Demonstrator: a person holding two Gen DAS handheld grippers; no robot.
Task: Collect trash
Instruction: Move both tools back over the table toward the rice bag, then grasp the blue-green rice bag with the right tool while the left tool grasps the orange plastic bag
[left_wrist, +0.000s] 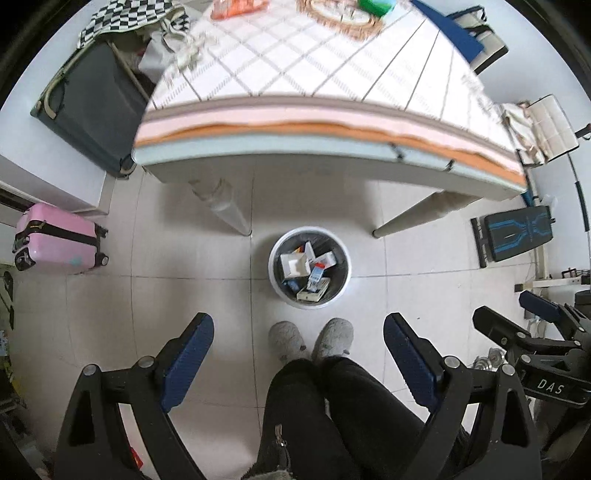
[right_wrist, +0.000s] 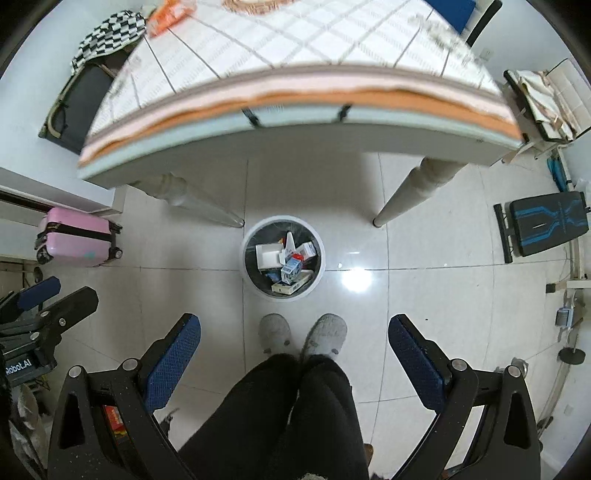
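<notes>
A round white trash bin with a dark liner stands on the tiled floor by the table's near edge; it holds several small boxes and cartons. It also shows in the right wrist view with the boxes inside. My left gripper is open and empty, high above the floor, pointing down near the bin. My right gripper is open and empty, at a similar height. The right gripper shows at the right edge of the left wrist view; the left gripper shows at the left edge of the right wrist view.
A table with a checked cloth fills the upper part of both views, its legs flanking the bin. The person's legs and grey slippers are just before the bin. A pink suitcase stands left, a black-and-blue bench right.
</notes>
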